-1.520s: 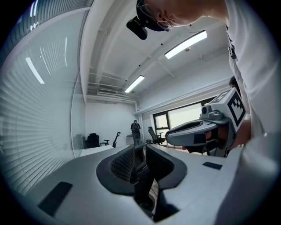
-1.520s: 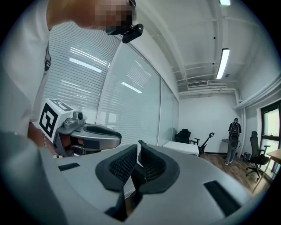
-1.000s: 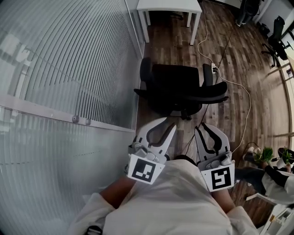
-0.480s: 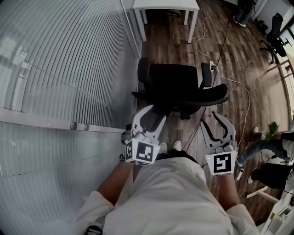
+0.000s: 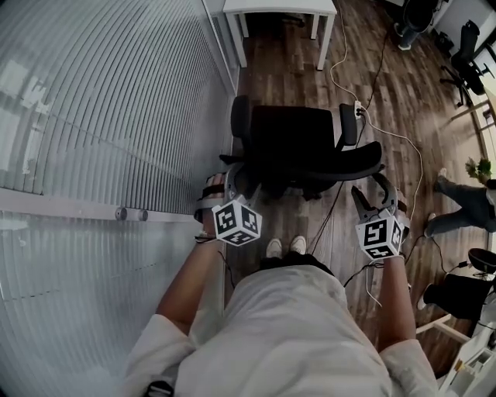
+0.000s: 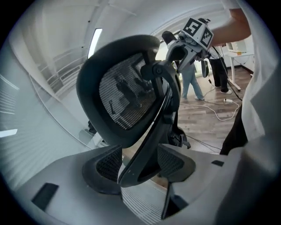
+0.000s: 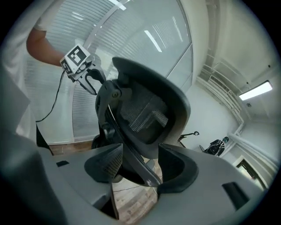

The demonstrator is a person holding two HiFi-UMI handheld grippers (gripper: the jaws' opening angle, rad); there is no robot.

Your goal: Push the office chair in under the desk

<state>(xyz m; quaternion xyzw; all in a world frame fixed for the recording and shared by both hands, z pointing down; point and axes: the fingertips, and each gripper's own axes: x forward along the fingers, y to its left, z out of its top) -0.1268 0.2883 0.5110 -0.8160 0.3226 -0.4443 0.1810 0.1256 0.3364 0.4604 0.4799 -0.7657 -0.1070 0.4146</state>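
A ribbed, frosted glass wall [image 5: 101, 116] sweeps down the whole 9 o'clock side, and dark wood-plank floor [image 5: 387, 85] fills the rest. Up at 12 o'clock is the white table [image 5: 280, 8], a flat top on square legs. Short of it, well apart and nowhere near under it, sits the office chair [image 5: 298, 139]. It's all black, with a padded seat, an armrest on either side, and its back turned to the person. That backrest [image 6: 127, 92] is a rounded shell of fine mesh in a smooth, curved plastic frame. A thin white cable [image 5: 403, 147] snakes over the boards at 2 o'clock of the chair.

Now the arms: both bare forearms [image 5: 190, 283] reach forward, one to each end of the backrest. Left tongs [image 6: 138, 163] are at the chair's 8 o'clock corner, jaws opening, with the dark frame bar standing between the textured pads and not pinched. Right tongs [image 7: 140, 165] are over at 4 o'clock, and it's the same story: jaws opening, the frame edge between them, unclamped. White shoes [image 5: 284, 246] are planted just at 6 o'clock of the chair.
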